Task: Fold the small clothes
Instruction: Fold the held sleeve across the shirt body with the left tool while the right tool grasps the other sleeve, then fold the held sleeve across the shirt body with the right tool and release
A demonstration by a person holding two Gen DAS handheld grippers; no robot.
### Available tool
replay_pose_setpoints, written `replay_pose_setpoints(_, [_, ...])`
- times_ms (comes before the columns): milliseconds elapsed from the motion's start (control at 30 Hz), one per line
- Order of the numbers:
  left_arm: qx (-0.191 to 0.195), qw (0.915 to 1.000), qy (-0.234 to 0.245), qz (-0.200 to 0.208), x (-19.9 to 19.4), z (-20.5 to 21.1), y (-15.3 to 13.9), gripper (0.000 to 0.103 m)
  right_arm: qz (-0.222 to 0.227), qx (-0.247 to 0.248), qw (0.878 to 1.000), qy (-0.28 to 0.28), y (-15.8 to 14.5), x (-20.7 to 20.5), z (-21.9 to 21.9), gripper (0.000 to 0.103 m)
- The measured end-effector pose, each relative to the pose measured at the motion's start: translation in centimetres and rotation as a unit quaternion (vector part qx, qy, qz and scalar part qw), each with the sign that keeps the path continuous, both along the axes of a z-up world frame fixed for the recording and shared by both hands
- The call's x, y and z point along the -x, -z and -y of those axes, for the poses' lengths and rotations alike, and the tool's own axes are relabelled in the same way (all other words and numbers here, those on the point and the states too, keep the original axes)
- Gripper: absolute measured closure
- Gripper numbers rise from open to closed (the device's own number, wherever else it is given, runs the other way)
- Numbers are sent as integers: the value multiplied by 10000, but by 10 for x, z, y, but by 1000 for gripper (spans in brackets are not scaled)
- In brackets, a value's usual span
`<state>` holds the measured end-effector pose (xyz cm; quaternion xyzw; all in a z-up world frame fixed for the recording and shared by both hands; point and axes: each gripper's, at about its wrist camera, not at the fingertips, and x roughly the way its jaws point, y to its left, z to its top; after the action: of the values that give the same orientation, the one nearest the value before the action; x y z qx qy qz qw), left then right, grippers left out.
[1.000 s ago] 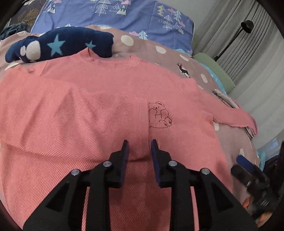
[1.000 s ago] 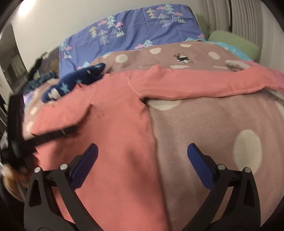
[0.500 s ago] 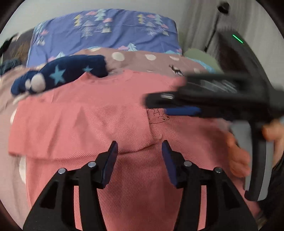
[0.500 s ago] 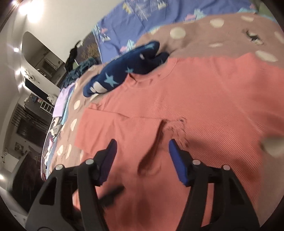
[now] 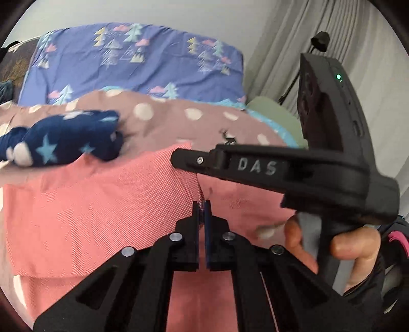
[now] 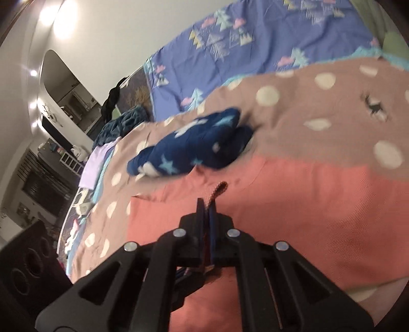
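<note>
While both grippers, left point(image 5: 203, 208) and right point(image 6: 206, 208), pinch the shirt point(image 5: 89, 217) edge for folding, socks point(image 5: 64, 143) lie at ten o'clock.

Bedding, lamp and curtains around the bed

A brown polka-dot blanket point(image 5: 194, 120) covers the bed; a blue tree-print sheet point(image 5: 143, 61) lies at the far end; a green pillow point(image 5: 271, 112) sits far right by grey curtains point(image 5: 340, 33); a black lamp point(image 5: 320, 40) stands there; a teal throw point(image 6: 122, 125) lies far left.

A bed point(image 6: 319, 102) with dotted cover, grey curtains point(image 5: 319, 23), bright wall lights point(image 6: 61, 23).
</note>
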<state>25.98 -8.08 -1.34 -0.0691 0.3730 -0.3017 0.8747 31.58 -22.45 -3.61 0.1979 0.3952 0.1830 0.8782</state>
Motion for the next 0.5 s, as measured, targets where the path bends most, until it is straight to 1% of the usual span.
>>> replay_pose_setpoints(67, [16, 10000, 19, -49, -6, 15, 4, 100, -20, 119, 9998, 150, 3, -2, 14, 99])
replay_pose_setpoints(133, [-63, 9998, 9, -193, -12, 29, 15, 100, -176, 158, 9994, 244, 18, -6, 25, 98])
replay_pose_setpoints(167, [-162, 9995, -13, -258, -15, 33, 24, 98, -280, 188, 9990, 293, 28, -9, 29, 92])
replay_pose_setpoints(200, [-291, 9991, -53, -311, -14, 35, 29, 87, -384, 283, 9980, 407, 38, -14, 31, 88])
replay_pose_setpoints(233, [-439, 9983, -110, -370, -10, 34, 35, 80, -500, 459, 9959, 600, 49, -13, 37, 81])
replay_pose_setpoints(267, [-550, 9975, -179, -411, -9, 30, 39, 68, -531, 505, 9950, 683, 55, -13, 41, 81])
replay_pose_setpoints(333, [-622, 9970, -320, -335, -1, 10, 43, 62, -562, 379, 9954, 681, 63, -6, 50, 81])
replay_pose_setpoints(400, [-789, 9953, -545, -128, 11, -18, 43, 47, -604, 179, 9962, 598, 69, 1, 56, 74])
replay_pose_setpoints(433, [-899, 9931, -747, -7, 17, -34, 44, 45, -600, 146, 9964, 583, 70, 3, 57, 63])
replay_pose_setpoints(467, [-1065, 9890, -1019, 113, 23, -55, 44, 44, -598, 149, 9964, 581, 71, 6, 58, 55])
replay_pose_setpoints(500, [-1218, 9848, -1229, 175, 31, -69, 44, 44, -601, 169, 9964, 574, 72, 7, 58, 53])
